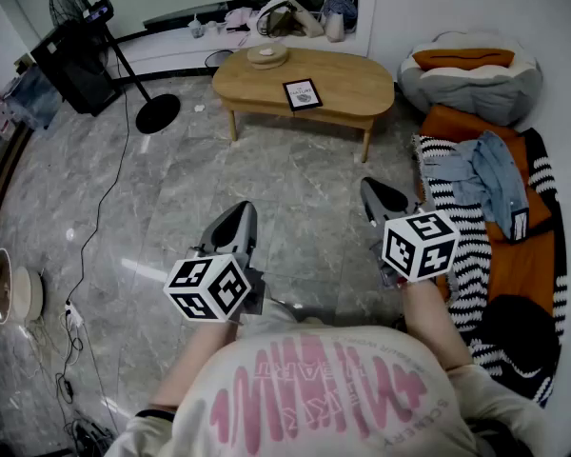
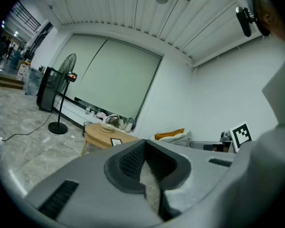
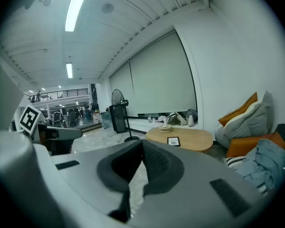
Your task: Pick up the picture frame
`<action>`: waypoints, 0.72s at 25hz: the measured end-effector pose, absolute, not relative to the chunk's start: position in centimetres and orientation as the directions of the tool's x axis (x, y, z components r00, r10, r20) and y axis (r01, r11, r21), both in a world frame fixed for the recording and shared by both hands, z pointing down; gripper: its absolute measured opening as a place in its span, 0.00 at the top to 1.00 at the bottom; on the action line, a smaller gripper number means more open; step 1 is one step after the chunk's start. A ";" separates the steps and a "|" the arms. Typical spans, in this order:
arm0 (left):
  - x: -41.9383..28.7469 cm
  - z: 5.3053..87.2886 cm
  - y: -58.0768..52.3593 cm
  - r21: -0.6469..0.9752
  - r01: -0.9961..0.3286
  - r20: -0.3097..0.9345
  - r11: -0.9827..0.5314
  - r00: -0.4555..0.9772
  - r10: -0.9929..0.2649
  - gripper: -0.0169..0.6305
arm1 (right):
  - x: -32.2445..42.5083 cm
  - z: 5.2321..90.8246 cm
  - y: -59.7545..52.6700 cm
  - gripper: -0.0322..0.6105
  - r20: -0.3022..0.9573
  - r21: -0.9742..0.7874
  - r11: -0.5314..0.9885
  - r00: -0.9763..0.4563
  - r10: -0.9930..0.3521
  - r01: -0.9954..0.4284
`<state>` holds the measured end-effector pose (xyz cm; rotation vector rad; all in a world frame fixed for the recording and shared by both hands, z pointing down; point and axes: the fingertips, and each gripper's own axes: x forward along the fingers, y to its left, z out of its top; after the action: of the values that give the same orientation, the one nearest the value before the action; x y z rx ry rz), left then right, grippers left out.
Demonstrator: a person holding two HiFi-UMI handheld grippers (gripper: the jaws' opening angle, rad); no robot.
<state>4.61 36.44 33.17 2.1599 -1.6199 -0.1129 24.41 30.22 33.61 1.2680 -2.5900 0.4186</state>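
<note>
A small black picture frame (image 1: 302, 94) lies flat on the oval wooden coffee table (image 1: 352, 89) at the far side of the room. It also shows as a dark rectangle in the left gripper view, picture frame (image 2: 116, 142), and in the right gripper view, picture frame (image 3: 173, 141). Both grippers hang over the marble floor well short of the table. My left gripper (image 1: 236, 219) is shut with nothing in it, tips touching (image 2: 145, 142). My right gripper (image 1: 376, 193) is also shut and empty, tips touching (image 3: 142, 142).
A round wooden object (image 1: 267, 55) sits on the table's far end. A standing fan (image 1: 124, 60) and black speaker (image 1: 71, 65) stand at the left. A beanbag (image 1: 471, 74) and a striped rug with clothes (image 1: 490, 184) lie at the right. Cables (image 1: 76, 293) trail over the floor.
</note>
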 end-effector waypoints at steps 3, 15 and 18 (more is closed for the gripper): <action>4.6 33.9 36.5 0.391 -0.895 0.197 -0.215 0.310 -0.930 0.97 | 24.5 34.5 29.9 0.94 0.345 -0.147 0.585 -0.596 -0.725 -0.797; 1.6 35.4 29.9 0.420 -0.886 0.220 -0.198 0.311 -0.924 0.97 | 23.2 35.3 23.7 0.94 0.349 -0.192 0.552 -0.582 -0.734 -0.811; 0.6 34.2 26.6 0.418 -0.881 0.208 -0.222 0.331 -0.920 0.97 | 22.3 34.1 20.4 0.94 0.323 -0.213 0.537 -0.577 -0.750 -0.816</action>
<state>0.64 26.63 34.20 2.1393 -1.5812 -0.1144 22.35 20.39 34.09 1.3311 -2.5807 0.5092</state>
